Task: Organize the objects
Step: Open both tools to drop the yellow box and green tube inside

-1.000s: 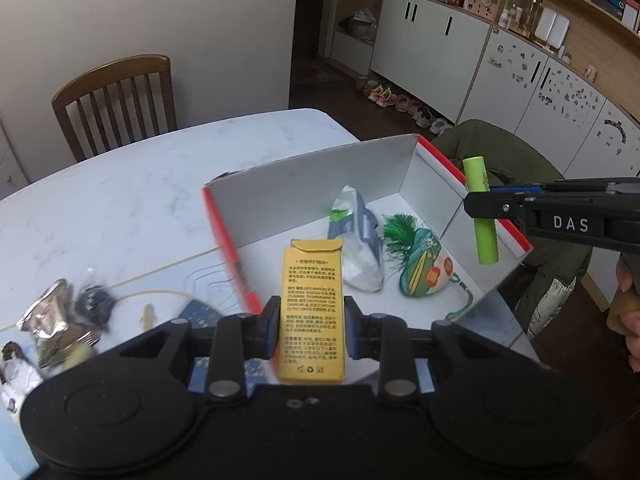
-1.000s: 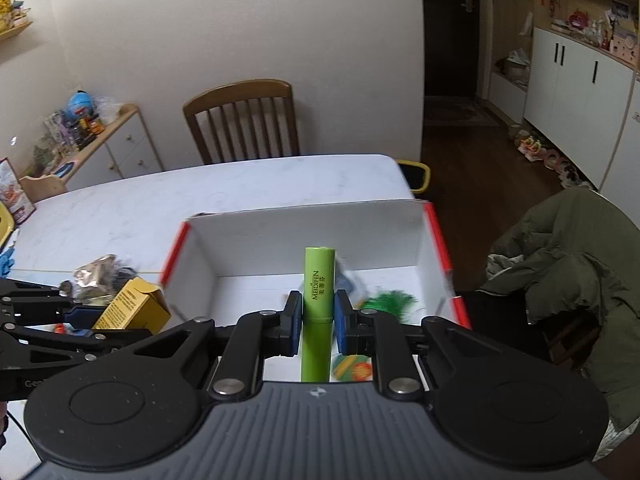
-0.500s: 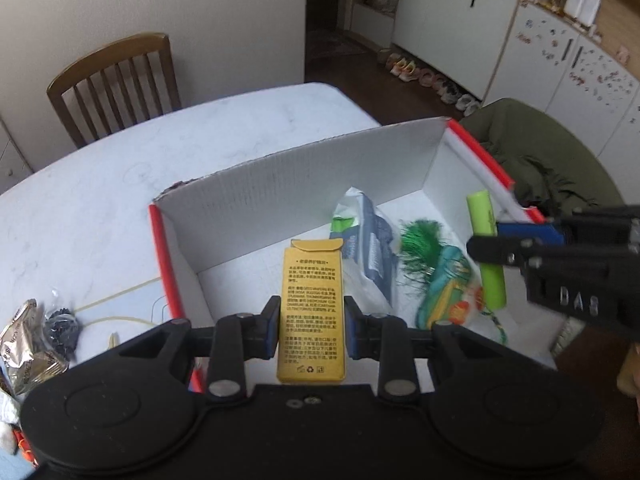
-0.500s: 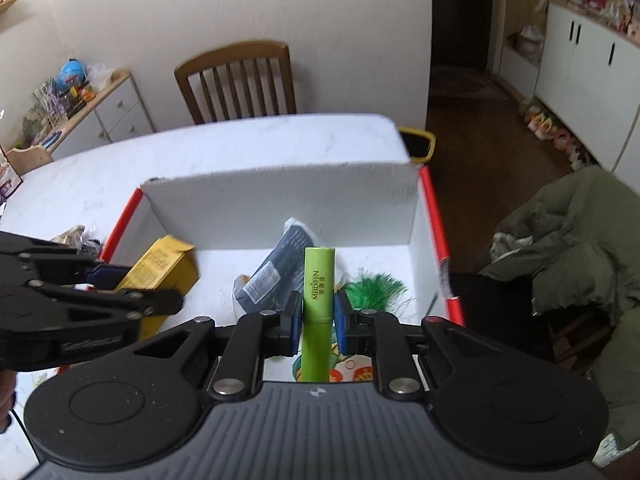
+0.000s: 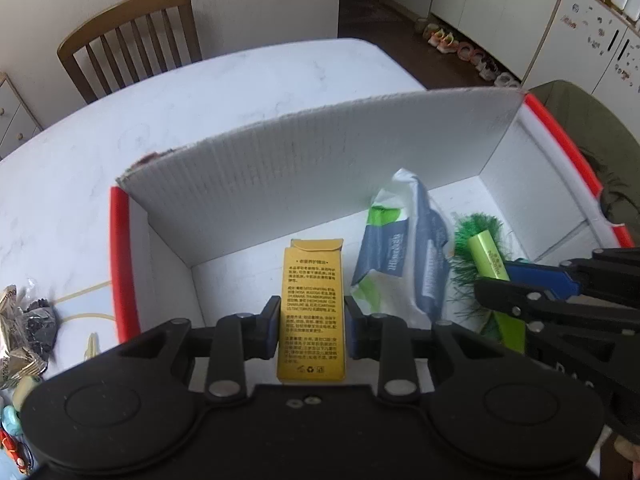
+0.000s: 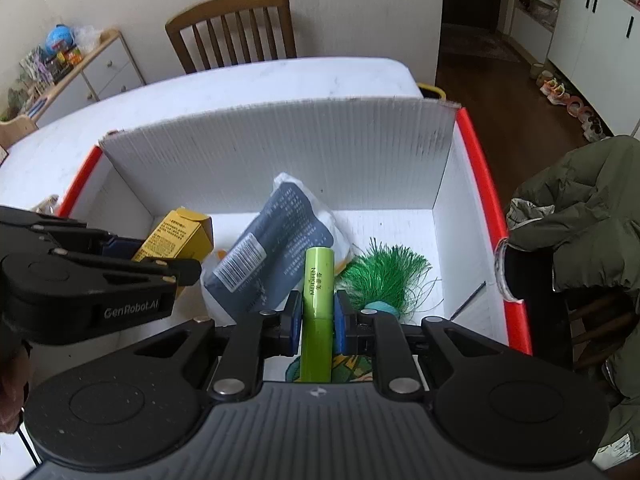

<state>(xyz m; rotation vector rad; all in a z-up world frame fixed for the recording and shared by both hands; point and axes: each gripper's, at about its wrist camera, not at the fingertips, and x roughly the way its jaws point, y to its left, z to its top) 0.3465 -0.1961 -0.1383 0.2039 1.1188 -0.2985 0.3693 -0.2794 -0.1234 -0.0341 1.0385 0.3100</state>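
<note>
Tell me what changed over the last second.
Both grippers advanced over the box and lowered into it: the left gripper carried the yellow carton in from outside the red rim, the right gripper brought the green tube down over the tassel. Nothing was released. The pouch and tassel stayed put.

Corrugated plastic box (image 5: 320, 176), wooden chair (image 5: 132, 36)
</note>
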